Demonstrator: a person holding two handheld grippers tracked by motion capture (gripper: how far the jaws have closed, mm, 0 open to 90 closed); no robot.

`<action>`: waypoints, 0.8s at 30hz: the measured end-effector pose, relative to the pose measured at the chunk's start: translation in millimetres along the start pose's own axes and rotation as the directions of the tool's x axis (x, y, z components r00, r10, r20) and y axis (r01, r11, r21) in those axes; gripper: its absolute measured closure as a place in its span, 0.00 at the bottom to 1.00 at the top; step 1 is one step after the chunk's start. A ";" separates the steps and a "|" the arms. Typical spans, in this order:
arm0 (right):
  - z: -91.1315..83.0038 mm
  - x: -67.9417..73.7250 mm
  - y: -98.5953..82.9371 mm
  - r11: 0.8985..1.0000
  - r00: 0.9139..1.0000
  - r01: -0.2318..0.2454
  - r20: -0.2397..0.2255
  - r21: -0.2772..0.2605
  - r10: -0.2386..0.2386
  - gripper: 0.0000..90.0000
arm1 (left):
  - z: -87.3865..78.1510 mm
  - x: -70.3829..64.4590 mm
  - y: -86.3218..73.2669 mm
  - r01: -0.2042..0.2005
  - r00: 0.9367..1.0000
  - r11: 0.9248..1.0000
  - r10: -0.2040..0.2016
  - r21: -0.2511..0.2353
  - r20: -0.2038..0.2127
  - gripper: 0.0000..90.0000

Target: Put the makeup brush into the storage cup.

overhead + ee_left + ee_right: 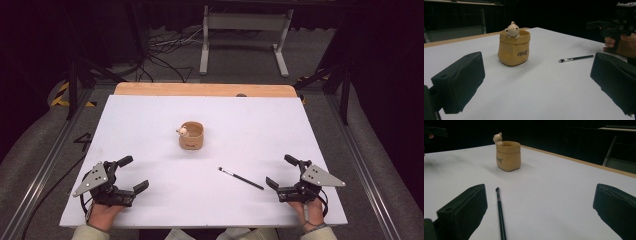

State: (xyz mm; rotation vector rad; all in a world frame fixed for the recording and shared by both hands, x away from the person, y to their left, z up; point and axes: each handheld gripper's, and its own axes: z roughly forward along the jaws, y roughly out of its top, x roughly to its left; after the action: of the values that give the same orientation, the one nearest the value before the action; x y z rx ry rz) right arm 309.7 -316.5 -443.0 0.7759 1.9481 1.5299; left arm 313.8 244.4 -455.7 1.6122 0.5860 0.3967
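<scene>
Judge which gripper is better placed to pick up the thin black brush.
Right. The brush lies flat just ahead of the open right gripper, its handle end nearest. The left gripper, also open, sits across the table, farther off.

place: lab recording rig | white-topped table | black curtains | floor cables | hazard tape

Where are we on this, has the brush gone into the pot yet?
Not yet. Nothing looks done: the brush lies flat on the white table, apart from the tan pot. Nothing is in hand either: the left gripper and right gripper are both open and empty, near the front edge. Picking up the brush and any placing are left.
</scene>
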 end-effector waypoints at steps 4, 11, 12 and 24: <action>-0.1 -0.4 -0.1 1.000 1.000 -0.001 -0.002 -0.005 0.001 0.00 | 0.0 0.1 0.2 0.001 1.000 1.000 -0.001 -0.002 0.000 0.00; 0.2 -0.9 0.5 1.000 1.000 -0.018 -0.011 0.006 0.018 0.00 | 0.1 -1.7 0.6 -0.002 1.000 1.000 0.002 0.000 0.000 0.00; 0.3 -0.9 0.6 1.000 1.000 -0.018 -0.011 0.007 0.018 0.00 | -0.1 -1.9 0.7 0.000 1.000 1.000 0.000 -0.002 -0.001 0.00; 0.2 -1.6 0.6 1.000 1.000 -0.024 -0.012 0.008 0.024 0.00 | -0.5 -2.7 1.2 0.003 1.000 1.000 -0.003 -0.006 -0.004 0.00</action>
State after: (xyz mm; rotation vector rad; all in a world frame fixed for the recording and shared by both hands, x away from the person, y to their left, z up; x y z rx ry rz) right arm 311.0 -317.4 -442.4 0.7980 1.9614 1.5454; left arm 311.5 243.2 -454.2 1.6051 0.5897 0.3990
